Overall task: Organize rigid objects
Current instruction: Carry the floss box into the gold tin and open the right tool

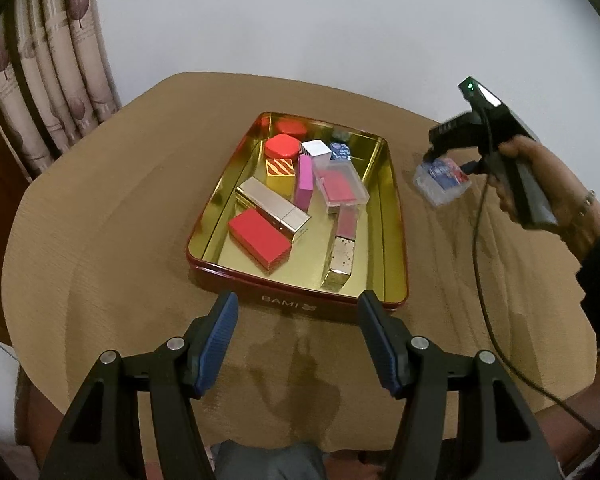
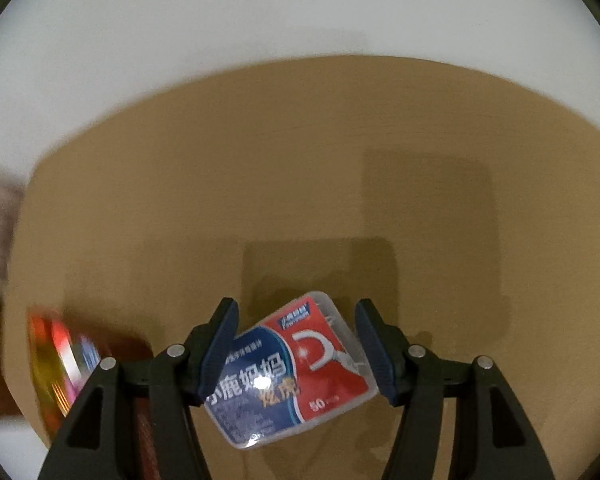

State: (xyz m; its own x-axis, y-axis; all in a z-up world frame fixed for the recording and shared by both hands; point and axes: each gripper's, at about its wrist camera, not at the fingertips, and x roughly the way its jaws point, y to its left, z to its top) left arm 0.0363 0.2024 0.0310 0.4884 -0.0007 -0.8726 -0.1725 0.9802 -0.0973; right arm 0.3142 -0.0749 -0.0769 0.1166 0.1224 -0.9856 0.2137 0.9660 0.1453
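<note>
A red tin with a gold inside (image 1: 392,216) sits mid-table and holds several small boxes, among them a red box (image 1: 259,239), a silver box (image 1: 274,207) and a clear case (image 1: 341,188). My left gripper (image 1: 298,316) is open and empty just in front of the tin's near wall. My right gripper (image 2: 296,344) is shut on a clear floss-pick box with a blue and red label (image 2: 292,368) and holds it tilted above the tablecloth. The same box (image 1: 442,178) hangs to the right of the tin in the left wrist view.
A tan tablecloth (image 1: 100,240) covers the round table. A curtain (image 1: 48,76) hangs at the back left and a white wall stands behind. A black cable (image 1: 484,280) trails from the right gripper over the table's right side. The tin shows blurred at the left edge (image 2: 60,364).
</note>
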